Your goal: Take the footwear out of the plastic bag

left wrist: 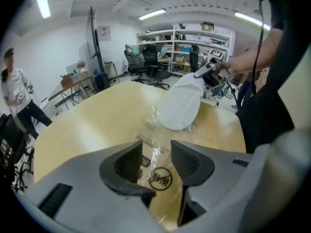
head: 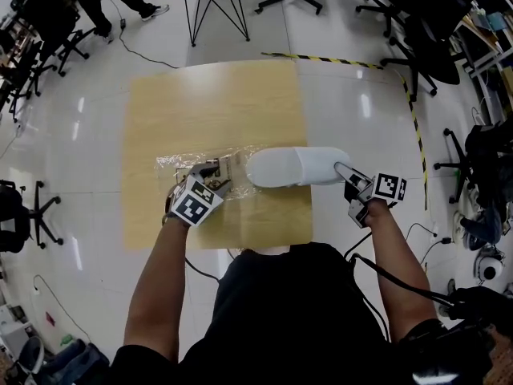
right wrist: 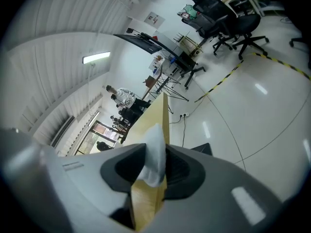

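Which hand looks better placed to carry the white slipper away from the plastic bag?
Right. The right tongs grip the slipper by its end; the left tongs stand open over the plastic bag, holding nothing.

Left gripper [left wrist: 155, 160]: grey two-jaw tool, jaws apart, angled steeply down. Right gripper [right wrist: 154, 166]: jaws clamped on white fabric slipper [head: 296, 167].

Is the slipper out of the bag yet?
Almost: slipper mostly clear of the plastic bag, toe at its mouth, right gripper gripping the heel.
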Demonstrator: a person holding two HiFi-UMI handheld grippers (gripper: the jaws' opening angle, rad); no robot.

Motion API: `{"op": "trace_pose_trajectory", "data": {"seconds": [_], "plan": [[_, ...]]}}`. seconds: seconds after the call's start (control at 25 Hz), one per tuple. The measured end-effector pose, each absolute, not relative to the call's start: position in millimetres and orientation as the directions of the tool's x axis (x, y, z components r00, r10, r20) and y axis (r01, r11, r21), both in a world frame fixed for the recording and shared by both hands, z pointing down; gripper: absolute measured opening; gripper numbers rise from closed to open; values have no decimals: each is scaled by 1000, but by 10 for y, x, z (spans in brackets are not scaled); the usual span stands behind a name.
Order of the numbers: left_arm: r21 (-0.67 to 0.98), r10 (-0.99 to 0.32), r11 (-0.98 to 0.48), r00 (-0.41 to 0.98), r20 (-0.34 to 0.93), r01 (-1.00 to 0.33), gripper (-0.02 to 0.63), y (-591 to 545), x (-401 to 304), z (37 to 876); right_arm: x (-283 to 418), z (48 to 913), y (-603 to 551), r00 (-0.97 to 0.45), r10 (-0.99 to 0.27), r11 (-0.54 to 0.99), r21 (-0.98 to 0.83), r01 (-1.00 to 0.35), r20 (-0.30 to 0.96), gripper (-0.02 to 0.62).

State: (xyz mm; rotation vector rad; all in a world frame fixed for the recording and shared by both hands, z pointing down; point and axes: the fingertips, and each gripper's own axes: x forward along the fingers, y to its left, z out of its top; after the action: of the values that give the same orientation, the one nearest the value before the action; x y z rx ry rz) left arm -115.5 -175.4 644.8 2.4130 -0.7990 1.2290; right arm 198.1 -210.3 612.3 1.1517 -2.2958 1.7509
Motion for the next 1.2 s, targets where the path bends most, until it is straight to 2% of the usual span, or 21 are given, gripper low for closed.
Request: {"op": "trace_pose_trajectory", "data": {"seconds": [0.2,0.48,0.52,0.6,0.76,0.96,1.12,1.2], "plan": [[45,-238,-812,399,885,-583,180,-1753,-1037,6740,1889,6106,-2084,-725,-532,94,-820,-564,437,106],[69,-246,-790,418,875,-610,103,-1701,-985,6771,1903,6062,-2028,-725,-548,99,-828,-552,417,101],[62,-246,-791,408,879,-609,90,-1706,-991,6777,1932,6052,-2020,-727,-548,101,-831,-547,413,100],[36,-252,-793,382,889,-608,14,-1724,-1024,6796,2028,6022,-2005,-732,-553,96,-841,-532,399,95],[26,-269,-770,361,893,-637,11,-1789,-1070,6803,2283,5872,-1943,-742,-576,65,-885,-460,344,78],[15,-322,-698,332,887,-716,9,-2006,-1189,6792,2287,5619,-1774,-780,-583,104,-931,-351,229,77],[-22,-408,-653,328,852,-757,9,-2496,-1050,6663,2213,5617,-1693,-797,-558,119,-928,-353,232,77],[-13,-410,-644,331,850,-765,9,-2659,-942,6649,2120,5692,-1628,-809,-532,119,-923,-365,251,77]]}}
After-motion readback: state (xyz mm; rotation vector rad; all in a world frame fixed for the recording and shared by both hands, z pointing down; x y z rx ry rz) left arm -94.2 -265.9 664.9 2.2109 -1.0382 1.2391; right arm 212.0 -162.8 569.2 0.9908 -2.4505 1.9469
